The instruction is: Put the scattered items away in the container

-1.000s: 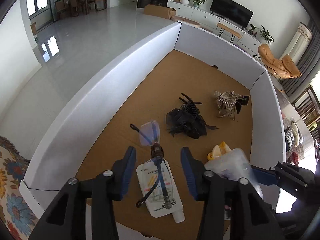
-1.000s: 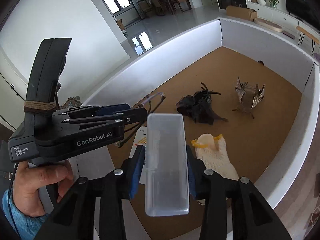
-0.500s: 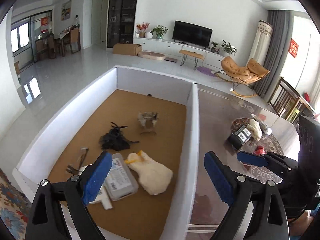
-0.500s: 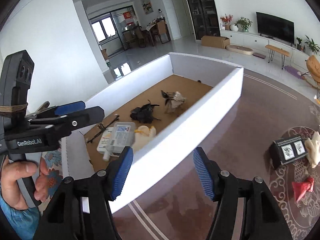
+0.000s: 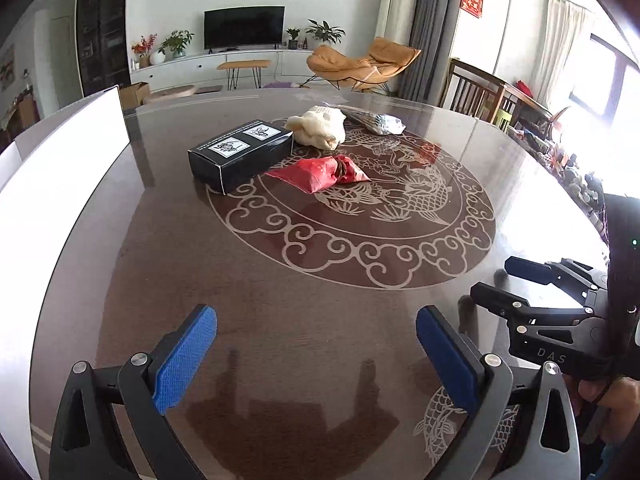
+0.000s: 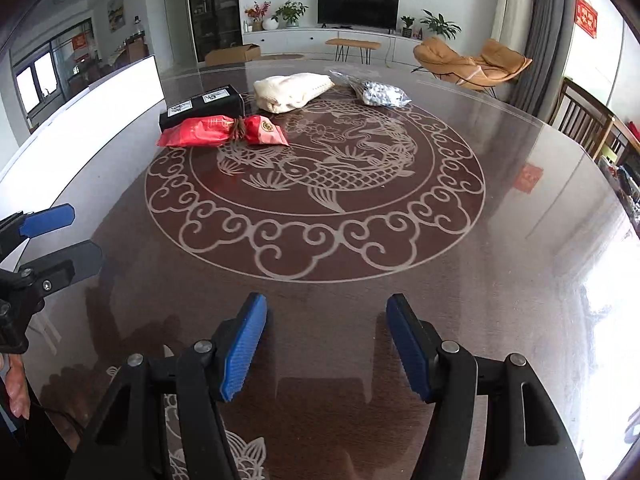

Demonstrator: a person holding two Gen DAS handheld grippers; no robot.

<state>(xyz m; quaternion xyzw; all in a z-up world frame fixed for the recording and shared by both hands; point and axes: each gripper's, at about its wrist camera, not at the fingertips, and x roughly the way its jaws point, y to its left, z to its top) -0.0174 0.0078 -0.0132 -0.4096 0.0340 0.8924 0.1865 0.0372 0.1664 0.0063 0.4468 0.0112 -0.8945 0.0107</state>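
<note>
Left wrist view
- Left gripper (image 5: 316, 354): jaws spread wide, lately opening further, nothing between the blue pads; poised over bare table (image 5: 320, 320).
- Black box (image 5: 241, 154): well ahead and slightly left, lying flat, two white labels on top.
- Red packet (image 5: 320, 173): ahead, just right of the box, near its right end (contact not clear).
- Cream glove (image 5: 318, 127): beyond the red packet, close behind the box's far right corner.
- Silver bag (image 5: 374, 120): farthest off, ahead and right, just beside the glove.
- Container (image 5: 60, 168): white wall rising at far left; inside not visible from here.
- Right gripper (image 5: 524, 284): off to the right, near, its two fingers apart.

Right wrist view
- Right gripper (image 6: 326, 350): jaws parted, lately opening a little more, empty; dark table (image 6: 360, 300) below.
- Red packet (image 6: 222, 133): ahead and left, tied at the middle.
- Black box (image 6: 202, 106): directly behind the packet (partly hidden by it).
- Cream glove (image 6: 290, 90): further ahead, right of the box.
- Silver bag (image 6: 378, 94): far ahead, slightly right, beside the glove.
- Container (image 6: 100, 120): white wall along the left.
- Left gripper (image 6: 60, 236): at the left edge, fingers apart.
</note>
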